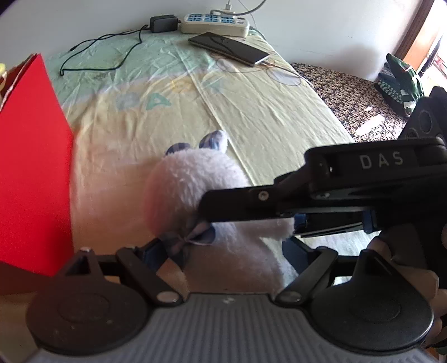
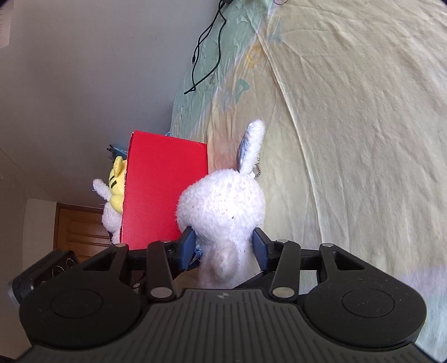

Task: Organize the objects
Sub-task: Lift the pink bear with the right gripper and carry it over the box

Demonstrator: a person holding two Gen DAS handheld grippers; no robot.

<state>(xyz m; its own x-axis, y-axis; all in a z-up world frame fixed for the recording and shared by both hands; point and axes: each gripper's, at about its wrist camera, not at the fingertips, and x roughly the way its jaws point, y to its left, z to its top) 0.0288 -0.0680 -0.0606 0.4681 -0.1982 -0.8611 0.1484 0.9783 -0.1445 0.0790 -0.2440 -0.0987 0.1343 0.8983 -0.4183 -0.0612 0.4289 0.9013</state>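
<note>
A white plush rabbit (image 1: 195, 184) with blue-lined ears and a blue bow is held just above the bed. My left gripper (image 1: 232, 251) is shut on its body from below. My right gripper (image 2: 223, 248) is also shut on the rabbit (image 2: 220, 206), its blue pads (image 2: 187, 245) pressing both sides of the body. The right gripper's black body (image 1: 335, 190) crosses the left wrist view from the right. A red box (image 2: 164, 190) stands just left of the rabbit and also shows in the left wrist view (image 1: 30, 167). A yellow and white plush toy (image 2: 113, 198) sticks out of it.
The bed has a yellow-green sheet (image 1: 251, 111). At its far end lie a white power strip (image 1: 215, 23), a black charger (image 1: 163, 23) with a cable (image 1: 106, 47), and a phone (image 1: 229, 47). A patterned seat (image 1: 352, 97) with a green cloth (image 1: 399, 81) stands to the right.
</note>
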